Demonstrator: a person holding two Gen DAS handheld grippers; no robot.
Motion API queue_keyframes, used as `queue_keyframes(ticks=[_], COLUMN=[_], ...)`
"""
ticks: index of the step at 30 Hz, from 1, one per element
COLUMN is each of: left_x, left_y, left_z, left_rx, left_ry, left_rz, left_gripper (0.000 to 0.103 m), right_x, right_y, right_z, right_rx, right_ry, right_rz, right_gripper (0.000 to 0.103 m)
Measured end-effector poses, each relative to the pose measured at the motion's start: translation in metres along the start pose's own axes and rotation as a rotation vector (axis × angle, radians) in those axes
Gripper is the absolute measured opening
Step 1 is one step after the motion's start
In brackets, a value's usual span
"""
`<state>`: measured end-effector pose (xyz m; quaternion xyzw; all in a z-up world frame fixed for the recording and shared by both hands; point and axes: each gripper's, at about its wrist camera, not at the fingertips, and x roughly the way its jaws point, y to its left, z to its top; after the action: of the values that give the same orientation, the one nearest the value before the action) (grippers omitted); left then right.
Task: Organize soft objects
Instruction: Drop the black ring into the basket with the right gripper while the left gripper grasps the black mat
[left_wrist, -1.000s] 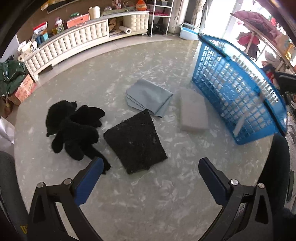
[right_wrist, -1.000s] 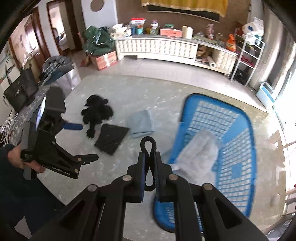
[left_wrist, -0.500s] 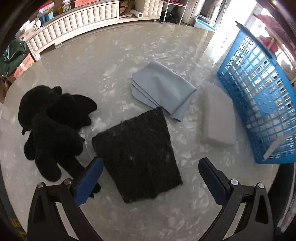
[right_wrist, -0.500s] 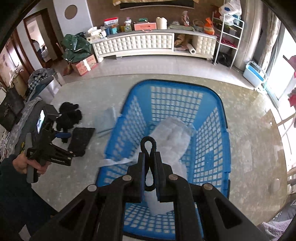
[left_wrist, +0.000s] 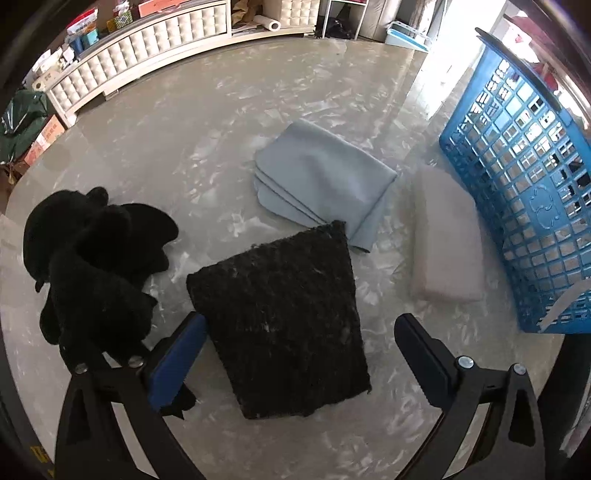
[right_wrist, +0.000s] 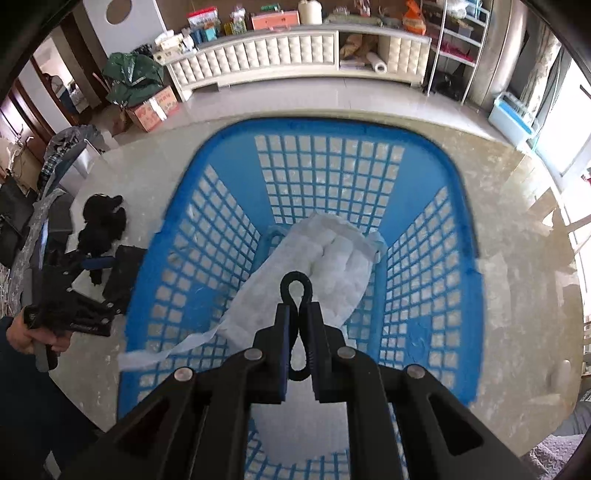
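The right gripper (right_wrist: 298, 314), at lower centre of its frame, is clenched above the blue basket (right_wrist: 465, 236), which holds a white padded cloth (right_wrist: 332, 254). The left gripper (left_wrist: 299, 347) hangs released over a black knitted pad (left_wrist: 280, 325) at centre frame, with a black plush toy (left_wrist: 92, 266) at left and a folded grey cloth (left_wrist: 321, 177) above it.

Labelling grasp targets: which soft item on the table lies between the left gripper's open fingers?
The black knitted square cloth. The black plush toy sits outside the left finger, and the folded grey-blue cloth and white foam block lie farther off.
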<state>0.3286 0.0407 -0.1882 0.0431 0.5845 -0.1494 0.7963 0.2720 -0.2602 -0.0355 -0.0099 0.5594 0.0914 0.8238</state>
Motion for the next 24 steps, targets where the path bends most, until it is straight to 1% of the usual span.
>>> queue_keyframes(ticks=[2,4,8,11,12,14,15,16,17,18,19,21,22,23,24], left_x=[0.002,0.002,0.004,0.001,0.001,-0.001,-0.004,-0.005,-0.008,-0.011,-0.013,-0.015,-0.016,-0.017,-0.018], left_y=[-0.003,-0.006,-0.011,-0.012,-0.011,-0.013,-0.013,-0.013,-0.011,-0.011,-0.011,-0.013,-0.013,-0.013,-0.014], left_z=[0.001,0.002,0.003,0.005,0.005,0.006,0.005,0.005,0.003,0.001,-0.001,-0.003,-0.004,-0.006,-0.007], left_rx=[0.023,0.044,0.078,0.088,0.087,0.083,0.082,0.083,0.085,0.089,0.093,0.096,0.097,0.098,0.101], left_ry=[0.001,0.003,0.005,0.009,0.009,0.005,0.003,0.001,-0.003,-0.007,-0.008,0.002,0.006,0.011,0.014], left_rz=[0.021,0.036,0.073,0.072,0.071,0.072,0.072,0.072,0.071,0.068,0.065,0.064,0.063,0.064,0.068], left_gripper=[0.101,0.098,0.086,0.076,0.072,0.066,0.061,0.056,0.046,0.036,0.034,0.027,0.026,0.026,0.026], right_x=[0.009,0.015,0.022,0.026,0.027,0.031,0.032,0.032,0.032,0.033,0.033,0.033,0.033,0.034,0.034], right_y=[0.001,0.003,0.007,0.007,0.008,0.009,0.011,0.011,0.012,0.012,0.012,0.012,0.011,0.012,0.013], right_z=[0.005,0.009,0.012,0.012,0.012,0.012,0.012,0.013,0.014,0.015,0.015,0.016,0.017,0.017,0.018], right_rx=[-0.005,-0.013,-0.015,-0.014,-0.013,-0.009,-0.007,-0.007,-0.007,-0.007,-0.01,-0.013,-0.013,-0.01,-0.001], right_ry=[0.022,0.038,0.054,0.065,0.069,0.079,0.088,0.092,0.094,0.093,0.09,0.087,0.086,0.082,0.079], right_rz=[-0.007,-0.013,-0.007,-0.002,0.002,0.001,-0.003,-0.001,0.002,0.0,-0.004,-0.006,-0.012,-0.017,-0.022], right_gripper=[0.009,0.009,0.009,0.009,0.01,0.014,0.015,0.019,0.028,0.032,0.038,0.041,0.048,0.059,0.068])
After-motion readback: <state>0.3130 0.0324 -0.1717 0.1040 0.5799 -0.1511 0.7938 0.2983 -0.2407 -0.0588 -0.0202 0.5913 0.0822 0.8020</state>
